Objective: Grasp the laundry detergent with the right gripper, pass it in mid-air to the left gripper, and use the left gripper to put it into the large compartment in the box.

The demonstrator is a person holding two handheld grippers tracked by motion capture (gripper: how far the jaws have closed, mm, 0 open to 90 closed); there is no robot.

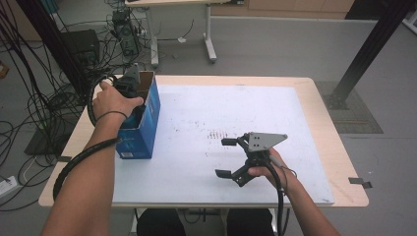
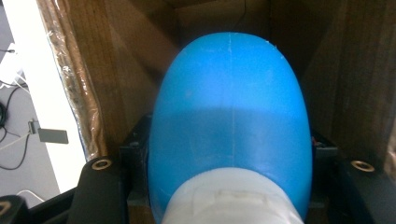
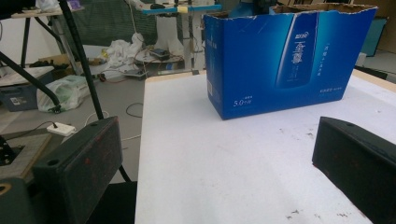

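At the left edge of the desk (image 1: 314, 105) stands an open-topped blue carton (image 1: 145, 123), upright, with its long printed side facing the middle of the white sheet that covers the desktop. The left hand (image 1: 114, 101) reaches down into the carton's open top, and the left gripper (image 1: 129, 84) it holds is partly sunk inside, its cable looping out over the desk's left edge. In the left gripper view, the brown cardboard walls of the carton close in on both sides, and a blue bottle (image 2: 231, 126) with a white cap end (image 2: 231, 200) nearest the camera sits squarely between the two black fingers (image 2: 100, 186). The fingers press against the bottle's flanks on either side, so the left gripper is closed around the bottle, which is still within the carton.

The right gripper (image 1: 225, 157) rests low over the white sheet toward the near right part of the desk, well apart from the carton, with the right hand (image 1: 268, 172) behind it and the grey three-cornered plate on top. Its fingers stand wide, with nothing between them. In the right gripper view, the two black fingers (image 3: 79, 163) frame bare white sheet, and the blue carton (image 3: 285, 60) stands farther off beyond them, its torn top rim showing brown cardboard.
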